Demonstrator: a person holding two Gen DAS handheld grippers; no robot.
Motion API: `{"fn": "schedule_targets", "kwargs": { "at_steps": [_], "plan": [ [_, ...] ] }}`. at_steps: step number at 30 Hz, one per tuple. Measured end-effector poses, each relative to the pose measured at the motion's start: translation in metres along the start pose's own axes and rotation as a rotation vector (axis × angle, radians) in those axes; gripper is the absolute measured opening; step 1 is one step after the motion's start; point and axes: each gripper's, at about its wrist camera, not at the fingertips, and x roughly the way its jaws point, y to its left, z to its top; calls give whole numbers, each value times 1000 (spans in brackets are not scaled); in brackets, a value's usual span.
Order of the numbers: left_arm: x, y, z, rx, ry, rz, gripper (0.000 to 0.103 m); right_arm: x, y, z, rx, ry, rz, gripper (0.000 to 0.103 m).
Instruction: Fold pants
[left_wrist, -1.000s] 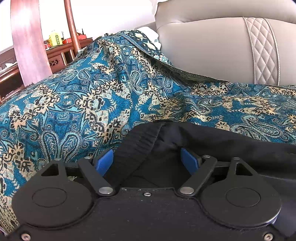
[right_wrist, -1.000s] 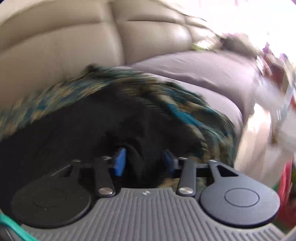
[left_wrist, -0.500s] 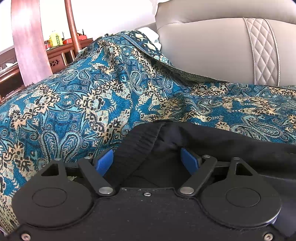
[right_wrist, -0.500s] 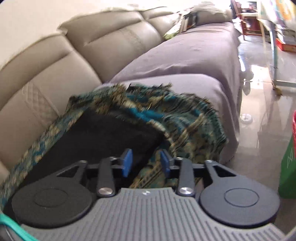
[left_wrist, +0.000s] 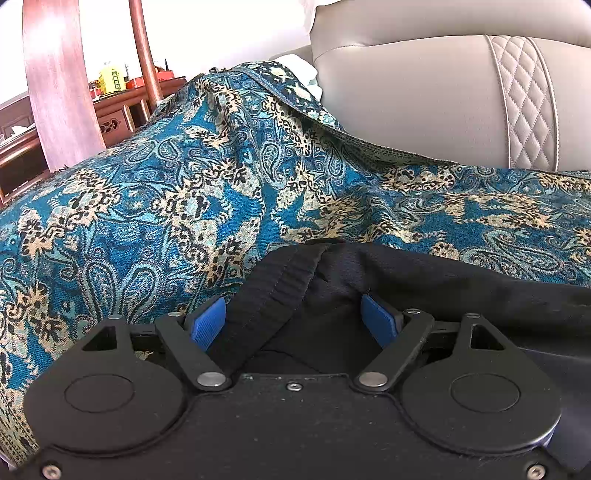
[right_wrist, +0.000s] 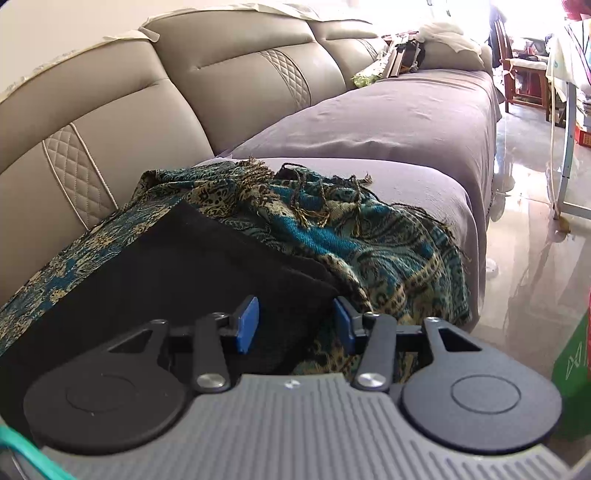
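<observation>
The black pants (left_wrist: 424, 284) lie on a blue and tan paisley throw (left_wrist: 166, 192) spread over the seat of a beige leather sofa (left_wrist: 424, 96). In the left wrist view the ribbed waistband (left_wrist: 273, 291) runs up the lower middle of the frame, between the blue pads of the left gripper (left_wrist: 295, 323); its jaws stand wide open, and the left pad lies just beside the band, though whether it touches I cannot tell. In the right wrist view the pants (right_wrist: 177, 273) fill the lower left as a flat dark panel, and one corner of the panel sits between the pads of the right gripper (right_wrist: 295, 325), whose jaws are closing but not yet pressing on the cloth. The throw's fringed edge (right_wrist: 317, 195) bunches at centre frame, with a grey seat cover (right_wrist: 406, 114) beyond it and a glossy tiled floor (right_wrist: 528, 258) on the right.
</observation>
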Motion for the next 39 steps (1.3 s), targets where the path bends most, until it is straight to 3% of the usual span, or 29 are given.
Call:
{"fn": "schedule_targets", "kwargs": {
  "at_steps": [10, 13, 15, 18, 26, 30, 34, 39],
  "plan": [
    [0, 0, 0, -1, -2, 0, 81, 10, 5, 5, -26, -13, 0, 51],
    [0, 0, 0, 0, -2, 0, 81, 12, 9, 5, -50, -18, -1, 42],
    [0, 0, 0, -1, -2, 0, 81, 13, 11, 5, -61, -22, 5, 29],
    [0, 0, 0, -3, -3, 0, 82, 14, 13, 6, -65, -24, 19, 22],
    [0, 2, 0, -28, -2, -11, 82, -2, 40, 7, -69, -52, 97, 18],
    [2, 7, -1, -60, 3, -35, 82, -15, 93, 12, -111, -35, 205, 18],
    [3, 12, -2, -91, 9, -59, 82, -51, 188, 0, -286, -29, 366, 18],
    [6, 21, -3, -145, 22, -102, 82, -122, 304, -80, -615, 50, 610, 18]
  ]
}}
